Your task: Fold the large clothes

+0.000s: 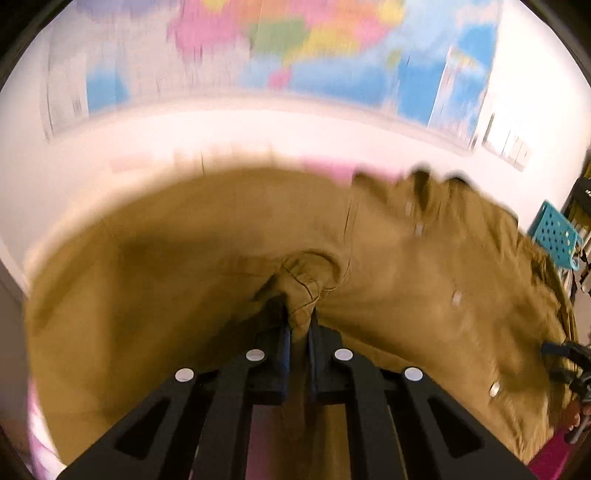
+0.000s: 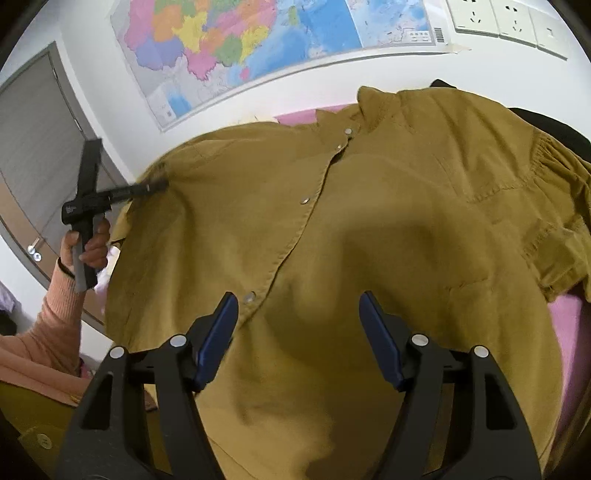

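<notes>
A large mustard-yellow button-up shirt (image 2: 332, 229) lies spread front-up on a pink surface (image 2: 569, 314), collar toward the wall. My left gripper (image 1: 299, 317) is shut on a bunched fold of the shirt (image 1: 306, 280) at its left shoulder or sleeve area; it also shows in the right wrist view (image 2: 155, 184) at the shirt's left edge. My right gripper (image 2: 297, 299) is open, its blue-padded fingers (image 2: 218, 332) hovering just above the shirt's lower front, beside the button placket (image 2: 303, 201). The left wrist view is motion-blurred.
A colourful wall map (image 2: 258, 44) hangs behind the surface, with wall sockets (image 2: 509, 18) to its right. A grey door (image 2: 33, 147) stands at left. A dark garment (image 2: 546, 122) lies behind the shirt's right shoulder. A teal perforated basket (image 1: 554, 232) sits at the right.
</notes>
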Demonstrator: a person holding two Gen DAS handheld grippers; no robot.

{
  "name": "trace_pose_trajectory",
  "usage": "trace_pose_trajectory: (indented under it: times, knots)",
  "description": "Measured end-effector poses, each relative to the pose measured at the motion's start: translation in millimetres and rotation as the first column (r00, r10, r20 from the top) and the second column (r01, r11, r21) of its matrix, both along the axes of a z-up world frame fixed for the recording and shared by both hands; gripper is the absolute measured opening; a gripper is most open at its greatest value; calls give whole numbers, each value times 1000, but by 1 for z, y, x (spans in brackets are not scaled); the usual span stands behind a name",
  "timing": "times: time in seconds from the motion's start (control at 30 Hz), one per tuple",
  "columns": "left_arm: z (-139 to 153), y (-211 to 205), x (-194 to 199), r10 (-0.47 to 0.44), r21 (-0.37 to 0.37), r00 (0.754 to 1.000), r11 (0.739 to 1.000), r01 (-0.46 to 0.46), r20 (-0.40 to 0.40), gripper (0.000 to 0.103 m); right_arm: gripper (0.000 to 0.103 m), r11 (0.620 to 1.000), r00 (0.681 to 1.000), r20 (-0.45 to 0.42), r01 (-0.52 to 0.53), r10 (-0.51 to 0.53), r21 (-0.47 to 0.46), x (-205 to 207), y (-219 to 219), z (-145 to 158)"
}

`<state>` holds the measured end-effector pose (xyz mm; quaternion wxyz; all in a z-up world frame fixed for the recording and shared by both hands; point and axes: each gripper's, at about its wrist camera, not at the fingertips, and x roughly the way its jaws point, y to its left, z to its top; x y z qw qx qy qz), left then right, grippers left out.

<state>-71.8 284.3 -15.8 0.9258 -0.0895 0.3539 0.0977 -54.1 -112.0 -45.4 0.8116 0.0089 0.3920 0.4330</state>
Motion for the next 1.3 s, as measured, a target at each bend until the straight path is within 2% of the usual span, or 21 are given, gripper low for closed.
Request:
trace_pose_trajectory:
  times: [0.03,0.1,0.17,0.27,0.33,0.37,0.4,0.43,0.5,0.6,0.67,0.7,0.77,0.8,0.9,0.97,1.0,1.03,1.1,1.2,1.3]
  knots:
    - [9,-2,0,-4,35,1000,999,4,21,6,68,1000,1000,9,2,-2,-13,1,3,-1]
    - [7,-7,3,-23,72,1000,997,24,-8,7,68,1000,1000,-4,-8,8,-31,4,6,-7]
    - [-13,-9,10,-23,100,994,994,34,-104,8,66,997,999,-44,-31,28,-68,6,10,-21]
    - [-48,-12,0,-47,131,973,988,78,-227,17,64,986,997,-42,-74,69,-146,1,12,-32]
    - [-61,-20,-13,-42,206,964,974,98,-262,27,65,979,994,-27,-109,106,-172,-6,9,-30]
    - [-61,-24,-21,-38,235,965,967,101,-258,38,65,978,993,-23,-114,112,-173,-8,4,-27]
    - [-58,-26,-28,-41,244,968,964,103,-246,48,65,982,995,-18,-104,103,-157,-8,-3,-22]
    - [-49,-28,-39,-59,234,976,966,108,-209,50,65,986,996,-13,-93,92,-137,-7,-11,-17]
    - [-35,-33,-56,-107,215,984,967,136,-144,59,67,995,999,11,-38,39,-94,-2,-32,-5]
    - [-17,-51,-71,-179,234,982,954,188,-60,67,67,987,986,52,159,-157,-35,15,-84,15]
    - [-10,-62,-69,-208,226,977,951,211,-38,68,68,941,938,65,339,-339,15,29,-135,29]
    - [-8,-68,-66,-221,221,975,950,222,-30,68,70,922,920,70,386,-386,19,33,-148,31]
    - [-8,-80,-56,-263,205,965,944,260,-15,69,75,857,856,134,510,-499,-67,40,-179,32]
    - [-7,-84,-51,-280,197,960,940,277,-14,69,75,845,848,131,527,-514,-91,43,-187,28]
    - [-8,-105,-30,-340,162,940,927,338,-20,69,73,843,856,83,516,-510,-151,49,-201,11]
    - [-13,-113,-22,-372,112,928,922,372,-16,70,69,837,866,63,497,-497,-230,55,-200,-7]
    - [-15,-118,-13,-388,81,922,918,388,-18,70,58,836,867,55,493,-495,-241,59,-197,-13]
    - [-17,-121,-7,-396,70,918,915,396,-26,70,34,843,875,34,475,-483,-251,64,-197,-18]
    - [-21,-129,0,-411,59,911,909,412,-41,70,10,852,883,32,461,-468,-250,68,-194,-15]
    - [-22,-139,12,-443,38,895,895,445,-47,70,6,891,907,35,418,-419,-178,64,-193,17]
    - [-16,-145,16,-476,32,879,879,477,-27,70,6,940,940,45,340,-338,-40,55,-193,74]
